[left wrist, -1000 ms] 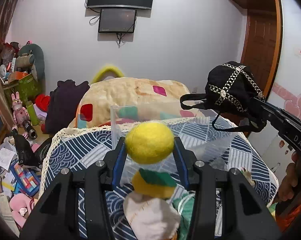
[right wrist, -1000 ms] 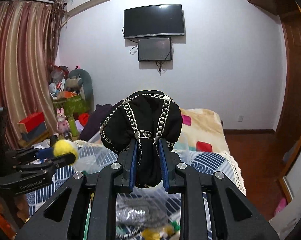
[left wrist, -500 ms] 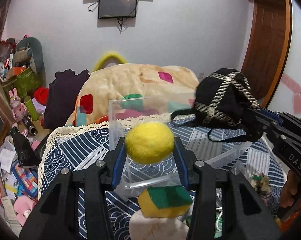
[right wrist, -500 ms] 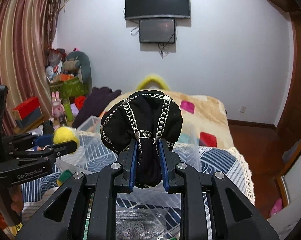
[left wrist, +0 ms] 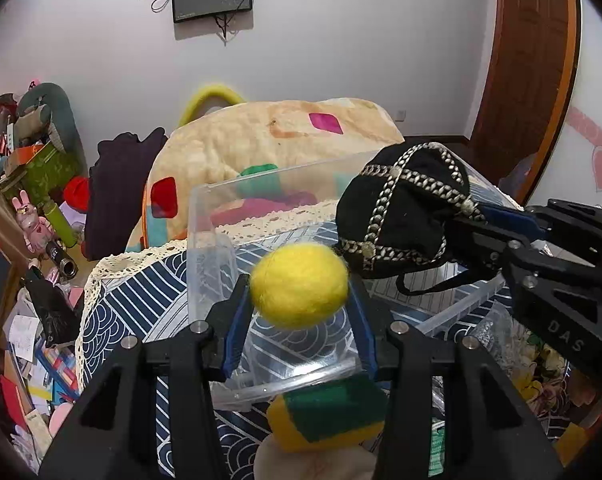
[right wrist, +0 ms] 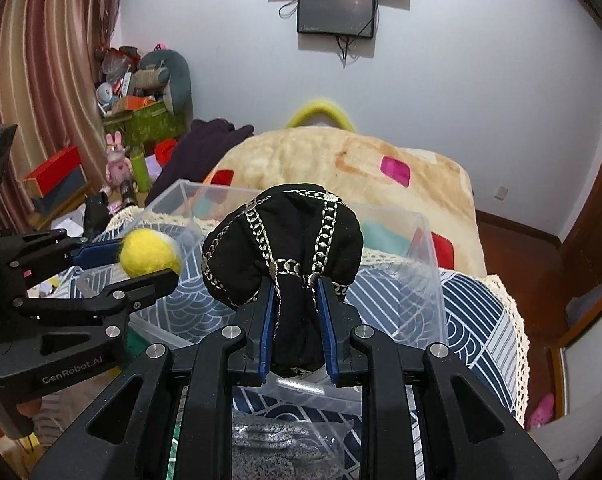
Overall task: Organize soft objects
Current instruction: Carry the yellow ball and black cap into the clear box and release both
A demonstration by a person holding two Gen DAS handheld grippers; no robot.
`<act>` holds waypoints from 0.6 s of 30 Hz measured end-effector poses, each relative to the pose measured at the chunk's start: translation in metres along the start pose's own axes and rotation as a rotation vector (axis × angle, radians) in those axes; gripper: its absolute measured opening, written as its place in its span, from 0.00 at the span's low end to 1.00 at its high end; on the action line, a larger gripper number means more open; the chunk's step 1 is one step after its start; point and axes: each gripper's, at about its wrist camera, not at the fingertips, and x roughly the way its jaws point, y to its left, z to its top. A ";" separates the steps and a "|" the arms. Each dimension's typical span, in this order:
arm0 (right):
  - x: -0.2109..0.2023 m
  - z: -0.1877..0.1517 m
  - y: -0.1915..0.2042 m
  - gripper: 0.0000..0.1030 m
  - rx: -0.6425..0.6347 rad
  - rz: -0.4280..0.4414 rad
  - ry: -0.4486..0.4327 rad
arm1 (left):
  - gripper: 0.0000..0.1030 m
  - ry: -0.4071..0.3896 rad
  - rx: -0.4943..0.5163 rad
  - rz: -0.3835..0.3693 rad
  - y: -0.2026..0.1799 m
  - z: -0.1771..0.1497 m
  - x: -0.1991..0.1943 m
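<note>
The bed (right wrist: 481,320) with its blue patterned cover fills the lower part of both views, and on it stands my clear plastic bin (left wrist: 213,240), wide open at the top. Over the bin's right side my right tongs (right wrist: 295,308) pinch the black cap (right wrist: 289,240) with silver chain trim – the pads are closed narrow on its gathered fabric, the crown bulging past the tips. My left tongs (left wrist: 299,312) clamp the yellow felt ball (left wrist: 299,285) from both sides, half spread, above the bin's near wall. Under them lies a yellow-and-green sponge (left wrist: 329,412). Against a second ago, both tongs have come forward and lower – the bin sat farther off then, and the cap hung high, clear of its rim.
</note>
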 end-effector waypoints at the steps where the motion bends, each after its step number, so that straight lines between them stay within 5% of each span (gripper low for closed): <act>1: 0.001 0.000 0.000 0.20 0.002 0.001 0.008 | 0.44 -0.001 0.001 0.001 0.000 0.001 0.000; 12: -0.003 -0.004 0.001 0.39 -0.013 -0.005 0.021 | 0.48 -0.010 0.012 0.022 0.001 -0.001 -0.013; 18: -0.025 -0.004 0.001 0.54 -0.018 -0.024 -0.051 | 0.61 -0.076 -0.006 0.024 0.006 0.000 -0.041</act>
